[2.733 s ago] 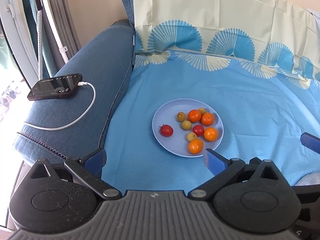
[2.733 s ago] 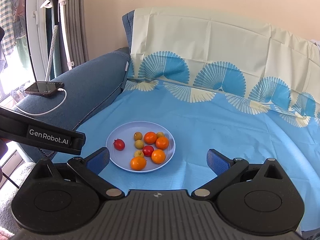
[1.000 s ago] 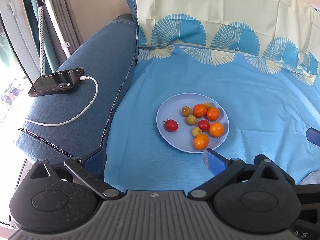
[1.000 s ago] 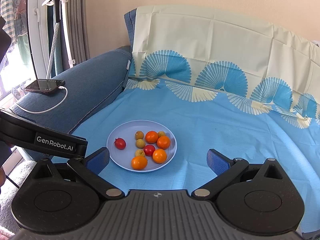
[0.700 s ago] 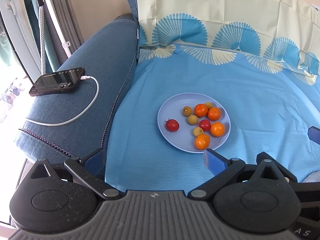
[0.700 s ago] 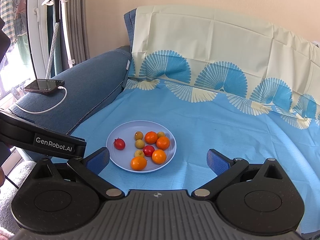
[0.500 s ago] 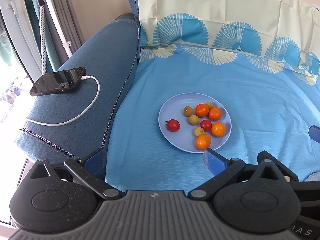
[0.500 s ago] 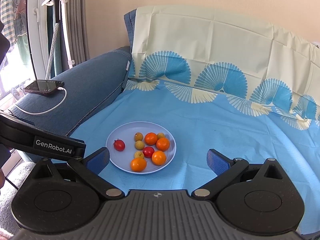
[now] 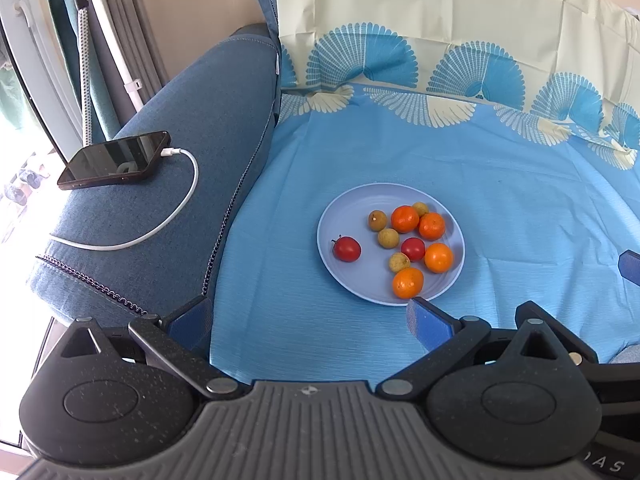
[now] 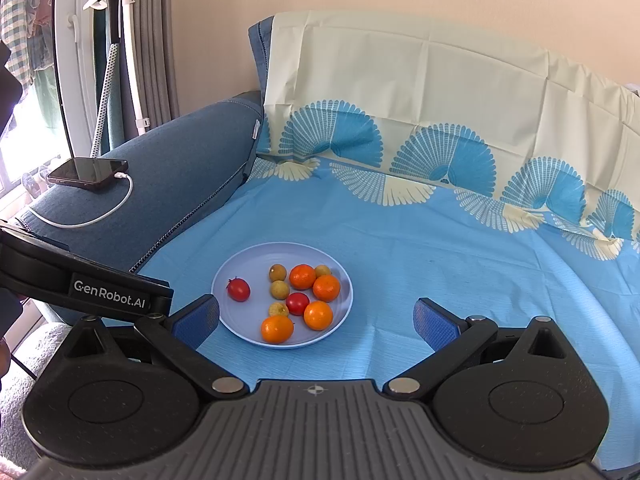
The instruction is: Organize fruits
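Observation:
A pale blue plate (image 9: pixel 344 208) (image 10: pixel 248 264) lies on the blue sofa cover. It holds several small oranges (image 9: pixel 407 283) (image 10: pixel 277 329), two red tomatoes, one apart on the left (image 9: pixel 346 249) (image 10: pixel 238 289), and several small yellow-brown fruits (image 9: pixel 388 237) (image 10: pixel 279 289). My left gripper (image 9: pixel 308 320) is open and empty, just short of the plate's near rim. My right gripper (image 10: pixel 316 318) is open and empty, with the plate's near rim between its fingers. The left gripper's body (image 10: pixel 88 284) shows at the left of the right wrist view.
A dark phone (image 9: pixel 114 160) (image 10: pixel 88 172) with a white charging cable (image 9: pixel 160 228) lies on the sofa's blue armrest at the left. The cream and blue patterned cover (image 10: pixel 440 128) runs up the backrest. A garment steamer stand (image 10: pixel 116 40) is by the window.
The left gripper has drifted slightly left and back, so the plate sits a little further right in its view. The phone screen has gone dark. The right gripper has barely moved.

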`<state>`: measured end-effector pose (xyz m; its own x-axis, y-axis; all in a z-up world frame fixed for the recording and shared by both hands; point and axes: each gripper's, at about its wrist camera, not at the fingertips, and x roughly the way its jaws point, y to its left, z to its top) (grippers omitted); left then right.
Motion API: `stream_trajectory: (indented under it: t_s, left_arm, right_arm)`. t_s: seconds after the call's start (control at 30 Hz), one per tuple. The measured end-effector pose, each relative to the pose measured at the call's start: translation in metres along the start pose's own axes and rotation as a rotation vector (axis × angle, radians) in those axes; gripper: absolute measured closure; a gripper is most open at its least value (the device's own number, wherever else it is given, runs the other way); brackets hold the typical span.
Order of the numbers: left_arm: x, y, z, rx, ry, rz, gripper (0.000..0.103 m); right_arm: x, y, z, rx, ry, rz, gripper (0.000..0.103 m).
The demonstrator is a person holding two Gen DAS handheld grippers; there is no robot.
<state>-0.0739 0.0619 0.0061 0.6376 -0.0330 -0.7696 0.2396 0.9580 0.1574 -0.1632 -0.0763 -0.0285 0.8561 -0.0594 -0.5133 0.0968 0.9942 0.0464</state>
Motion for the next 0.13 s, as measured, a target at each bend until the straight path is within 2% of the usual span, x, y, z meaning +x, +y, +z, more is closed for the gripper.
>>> stream_trajectory:
  t_s: [0.13]
  left_arm:
    - [0.0031, -0.0005, 0.0001, -0.002, 0.003, 0.005, 0.000]
  right_arm:
    - [0.0015, -0.0003, -0.0019, 0.001, 0.004, -0.001, 0.001]
